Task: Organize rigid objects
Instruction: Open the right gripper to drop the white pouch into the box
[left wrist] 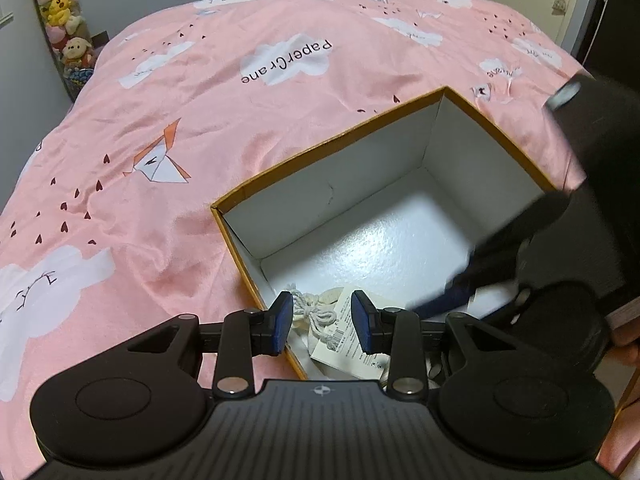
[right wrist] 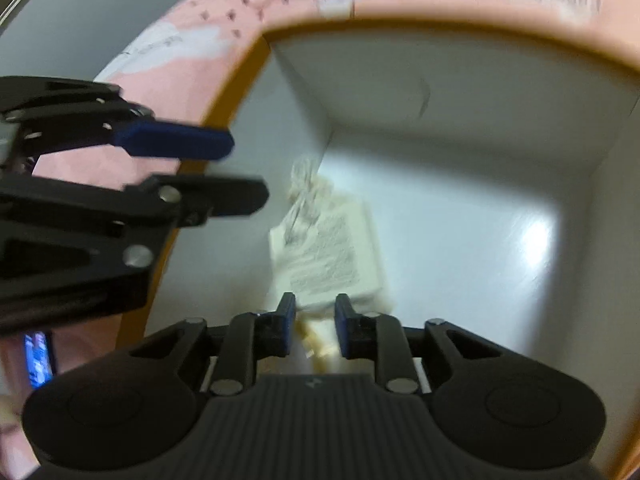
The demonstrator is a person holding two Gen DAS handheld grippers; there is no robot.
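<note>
Two hand-held grippers hang over an open cardboard box (left wrist: 432, 92) set on a pink printed bedspread (left wrist: 168, 128). The left gripper (left wrist: 320, 322) hovers at the box's near corner, its blue pads apart with nothing pressed between them. The right gripper (right wrist: 315, 326) reaches down inside the box, jaws narrowed; cream-coloured material shows in the gap, but blur hides whether the pads press on it.

Just ahead of the right gripper's fingertips, on the white box floor, lies a small cream cloth pouch (right wrist: 328, 252) with a printed paper tag and a knotted cotton cord (left wrist: 316, 314) at its top. It appears to be the only thing in the box; the rest of the floor is bare.

The pouch looks light and soft-skinned, likely to sag and fold. The bunched neck under the knot seems the surest hold.
</note>
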